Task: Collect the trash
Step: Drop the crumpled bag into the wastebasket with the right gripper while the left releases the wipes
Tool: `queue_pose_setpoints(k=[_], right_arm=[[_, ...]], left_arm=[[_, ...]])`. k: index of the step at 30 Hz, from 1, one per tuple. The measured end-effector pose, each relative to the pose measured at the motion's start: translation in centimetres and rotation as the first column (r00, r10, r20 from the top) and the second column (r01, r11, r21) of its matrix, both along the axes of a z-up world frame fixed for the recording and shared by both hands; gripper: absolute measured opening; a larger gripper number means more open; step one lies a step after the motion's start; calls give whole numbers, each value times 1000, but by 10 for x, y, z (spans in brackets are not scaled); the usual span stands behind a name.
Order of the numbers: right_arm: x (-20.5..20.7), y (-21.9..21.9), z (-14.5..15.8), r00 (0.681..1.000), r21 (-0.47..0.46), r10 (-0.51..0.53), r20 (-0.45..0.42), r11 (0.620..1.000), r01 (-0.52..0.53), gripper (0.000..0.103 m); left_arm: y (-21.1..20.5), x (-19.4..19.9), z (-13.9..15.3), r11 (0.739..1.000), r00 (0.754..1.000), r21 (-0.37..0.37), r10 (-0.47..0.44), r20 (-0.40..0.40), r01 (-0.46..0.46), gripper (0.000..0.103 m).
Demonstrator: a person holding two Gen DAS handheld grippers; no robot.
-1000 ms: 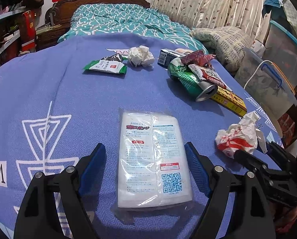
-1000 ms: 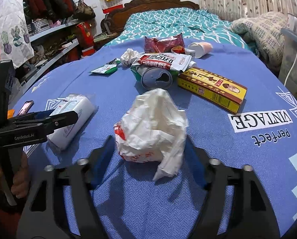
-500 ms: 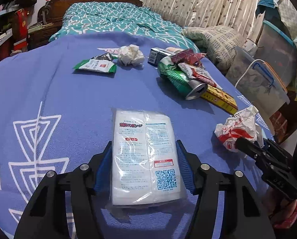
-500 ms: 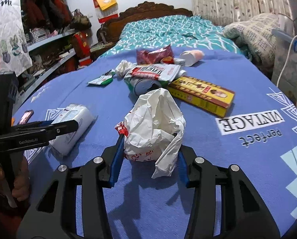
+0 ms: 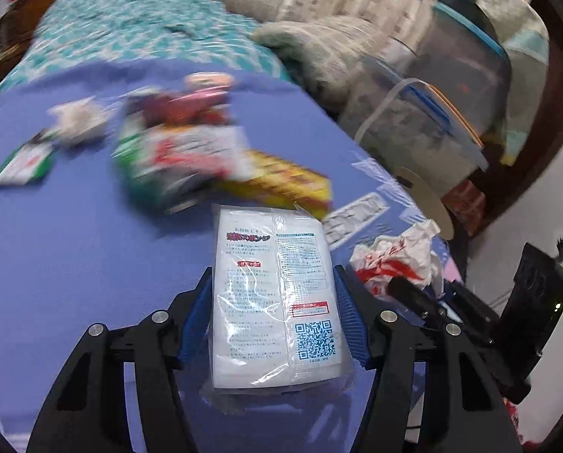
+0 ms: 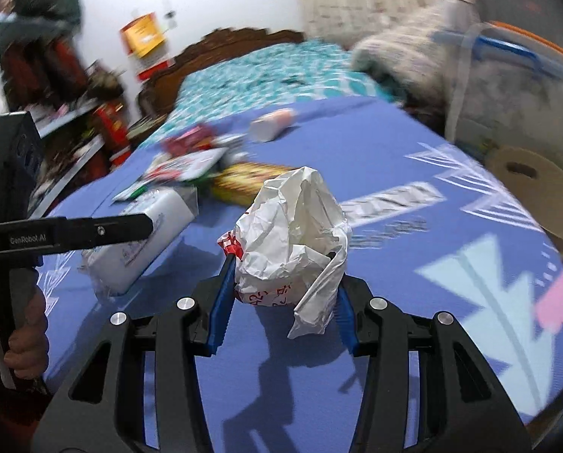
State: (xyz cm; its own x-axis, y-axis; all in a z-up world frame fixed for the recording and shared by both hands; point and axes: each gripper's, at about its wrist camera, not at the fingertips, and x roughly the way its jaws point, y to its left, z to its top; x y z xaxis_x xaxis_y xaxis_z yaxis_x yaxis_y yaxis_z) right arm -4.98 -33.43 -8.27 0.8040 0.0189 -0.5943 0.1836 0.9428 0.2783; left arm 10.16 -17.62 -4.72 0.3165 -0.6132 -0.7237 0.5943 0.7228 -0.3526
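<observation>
— Left gripper [image 5: 273, 321]?
— Clamped on one white pack [image 5: 273, 294], lifted off blue cloth [image 5: 73, 256].
— Right gripper [image 6: 283, 298]?
— Pinching one crumpled bag [image 6: 292, 234]. One yellow box [image 5: 281, 181] behind.

Left gripper [image 5: 272, 324] clamped on white sponge pack [image 5: 272, 298] above blue cloth [image 5: 54, 249].
Blue pads pressing both long sides of pack; crumpled red-and-white bag [image 5: 398, 260] at 3 o'clock in right gripper [image 5: 409, 287]; yellow box [image 5: 281, 185] at 12 o'clock; blurred wrappers at 11.
</observation>
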Motion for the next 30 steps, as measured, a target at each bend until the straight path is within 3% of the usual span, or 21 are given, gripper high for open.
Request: queue_pose_setpoints(k=[5, 8, 13, 16, 17, 19, 24, 28, 30], right_arm=[[-26, -77, -2, 986, 66, -165, 4, 984, 164, 49], [-42, -135, -1, 962, 111, -272, 5, 956, 270, 49], [-51, -217, 1, 910, 105, -414, -16, 905, 413, 50], [-44, -255, -1, 893, 94, -450, -27, 888, 450, 59], [-42, -264, -2, 891, 88, -454, -26, 887, 454, 69], [-33, -281, -6, 883, 71, -468, -40, 880, 469, 72], [-35, -279, -6, 861, 58, -507, -24, 860, 508, 72], [-58, -258, -2, 844, 88, -536, 12, 842, 533, 72], [-62, -243, 0, 852, 116, -523, 20, 848, 517, 72]], left_arm=[[-100, -2, 11, 985, 985, 14, -171, 1, 171, 57], [-170, -1, 15, 959, 959, 12, -281, -34, 282, 57], [-288, 0, 20, 915, 912, 1, -403, -70, 404, 58], [-339, 1, 15, 908, 908, 27, -415, -56, 417, 61], [-354, 1, 11, 906, 907, 43, -419, -52, 421, 64], [-376, 4, 3, 902, 907, 88, -418, -53, 422, 74], [-373, 21, 1, 924, 924, 63, -372, -88, 378, 74], [-332, 31, 5, 937, 934, 19, -345, -92, 348, 74], [-306, 32, 5, 944, 940, 4, -328, -94, 330, 74]])
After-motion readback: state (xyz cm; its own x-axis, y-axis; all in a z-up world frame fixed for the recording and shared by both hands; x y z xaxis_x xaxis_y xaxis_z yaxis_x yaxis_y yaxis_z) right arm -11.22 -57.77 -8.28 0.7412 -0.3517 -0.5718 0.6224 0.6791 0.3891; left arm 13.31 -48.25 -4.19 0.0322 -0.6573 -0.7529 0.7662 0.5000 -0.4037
